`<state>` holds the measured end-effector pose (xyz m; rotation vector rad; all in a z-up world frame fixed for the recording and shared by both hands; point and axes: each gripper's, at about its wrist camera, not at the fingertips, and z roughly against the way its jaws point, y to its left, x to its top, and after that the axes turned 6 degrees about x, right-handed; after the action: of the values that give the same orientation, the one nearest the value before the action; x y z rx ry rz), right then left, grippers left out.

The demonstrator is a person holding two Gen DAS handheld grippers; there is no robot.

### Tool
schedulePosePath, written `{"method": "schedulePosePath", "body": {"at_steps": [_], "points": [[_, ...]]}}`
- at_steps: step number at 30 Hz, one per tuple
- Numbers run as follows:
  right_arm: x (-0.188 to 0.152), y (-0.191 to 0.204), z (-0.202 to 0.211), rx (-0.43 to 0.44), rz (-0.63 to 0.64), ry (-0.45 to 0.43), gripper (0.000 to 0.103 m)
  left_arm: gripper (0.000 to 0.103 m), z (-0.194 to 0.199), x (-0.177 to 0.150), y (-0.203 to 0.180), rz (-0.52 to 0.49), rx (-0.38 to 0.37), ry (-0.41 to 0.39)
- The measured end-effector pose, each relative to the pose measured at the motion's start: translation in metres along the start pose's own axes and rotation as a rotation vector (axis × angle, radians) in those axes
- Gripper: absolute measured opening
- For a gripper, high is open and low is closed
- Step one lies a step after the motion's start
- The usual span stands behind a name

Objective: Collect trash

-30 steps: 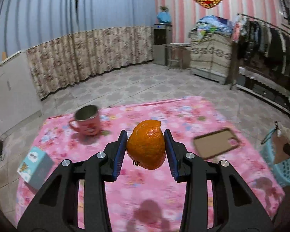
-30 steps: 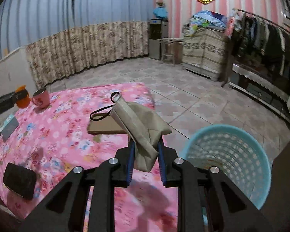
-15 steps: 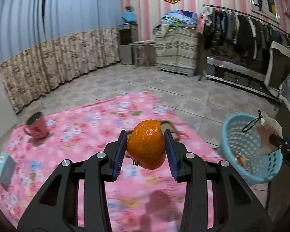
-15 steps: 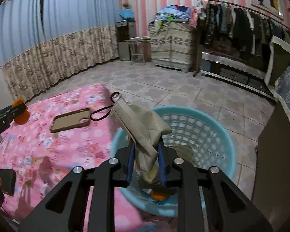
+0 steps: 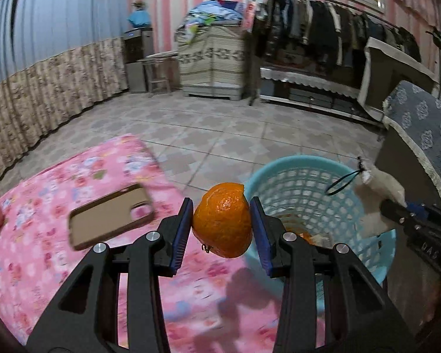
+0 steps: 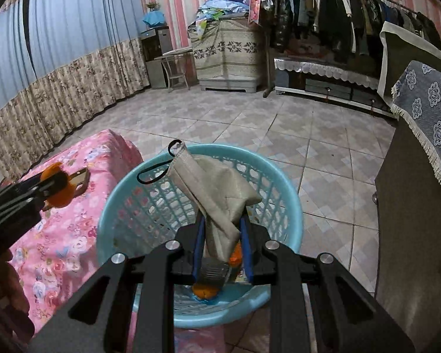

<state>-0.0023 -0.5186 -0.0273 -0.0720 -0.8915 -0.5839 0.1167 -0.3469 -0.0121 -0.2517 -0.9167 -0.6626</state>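
Observation:
My left gripper (image 5: 222, 229) is shut on a piece of orange peel (image 5: 222, 219), held above the table edge just left of the light-blue basket (image 5: 279, 173). My right gripper (image 6: 220, 235) is shut on a beige face mask (image 6: 211, 188) with black ear loops, hanging over the open basket (image 6: 123, 188). Orange scraps (image 6: 204, 292) lie at the basket's bottom. In the left wrist view the mask (image 5: 376, 194) and the right gripper (image 5: 397, 210) show over the basket's right rim. In the right wrist view the left gripper (image 6: 54, 185) with the peel (image 6: 58, 197) shows at the left.
A pink floral cloth covers the table (image 5: 44, 250). A brown phone case (image 5: 110, 216) lies on it near the basket. A dark cabinet (image 6: 411, 206) with a blue patterned cover stands right of the basket. Tiled floor lies beyond, with a clothes rack (image 6: 338, 14) at the back.
Both grippers have swung right from over the table toward the basket. The mask now hangs over the basket's opening, and the peel has come to the basket's left rim. Both grips are unchanged.

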Motion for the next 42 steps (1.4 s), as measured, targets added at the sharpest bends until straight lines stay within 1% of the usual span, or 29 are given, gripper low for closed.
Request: {"method": "schedulePosePath", "body": {"at_steps": [10,11,12,13,15,17,18,21,25,27,28,29,31,32,34,36,37,40,42], "points": [[0.004,-0.029,-0.003,-0.026,-0.040,0.007,0.022,0.042,-0.022,0.015,-0.042,-0.026,-0.085,0.025],[0.005,-0.031,-0.003,-0.026,-0.042,0.006,0.022,0.044,-0.022,0.016,-0.045,-0.031,-0.087,0.022],[0.005,-0.033,-0.003,-0.025,-0.043,0.006,0.022,0.055,-0.021,0.017,-0.046,-0.035,-0.081,0.017],[0.005,-0.033,-0.003,-0.025,-0.041,0.005,0.022,0.069,-0.020,0.018,-0.045,-0.035,-0.072,0.013],[0.006,-0.034,-0.004,-0.026,-0.036,0.007,0.022,0.078,-0.015,0.020,-0.041,-0.023,-0.048,-0.006],[0.005,-0.033,-0.003,-0.022,-0.035,0.009,0.022,0.079,-0.011,0.022,-0.034,-0.016,-0.023,-0.018],[0.005,-0.031,-0.004,-0.020,-0.034,0.010,0.022,0.080,-0.009,0.022,-0.028,-0.016,0.003,-0.025],[0.003,-0.020,-0.009,-0.010,-0.022,0.020,0.022,0.088,0.002,0.023,-0.008,0.006,0.072,-0.053],[0.000,-0.008,-0.017,0.008,-0.004,0.037,0.023,0.095,0.022,0.020,0.024,0.054,0.129,-0.079],[0.000,-0.004,-0.022,0.021,0.007,0.045,0.023,0.097,0.031,0.019,0.041,0.083,0.153,-0.090],[0.000,0.000,-0.025,0.025,0.015,0.046,0.023,0.097,0.038,0.016,0.050,0.098,0.171,-0.099],[0.001,0.003,-0.028,0.028,0.020,0.047,0.026,0.097,0.044,0.014,0.058,0.106,0.185,-0.106],[0.001,0.008,-0.031,0.035,0.022,0.045,0.026,0.098,0.057,0.009,0.074,0.117,0.216,-0.116],[0.002,0.010,-0.033,0.036,0.023,0.047,0.027,0.098,0.063,0.006,0.081,0.121,0.227,-0.119],[0.004,0.013,-0.037,0.039,0.029,0.050,0.040,0.098,0.075,0.001,0.095,0.134,0.253,-0.125],[0.004,0.015,-0.040,0.015,0.035,0.058,0.075,0.098,0.087,-0.004,0.107,0.148,0.275,-0.127],[0.005,0.016,-0.040,0.004,0.034,0.055,0.077,0.098,0.095,-0.008,0.115,0.160,0.292,-0.131],[0.005,0.016,-0.035,-0.005,0.015,0.059,0.078,0.098,0.118,-0.020,0.135,0.190,0.318,-0.140],[0.005,0.021,-0.026,0.008,0.006,0.039,0.084,0.098,0.136,-0.031,0.147,0.201,0.342,-0.152]]}}
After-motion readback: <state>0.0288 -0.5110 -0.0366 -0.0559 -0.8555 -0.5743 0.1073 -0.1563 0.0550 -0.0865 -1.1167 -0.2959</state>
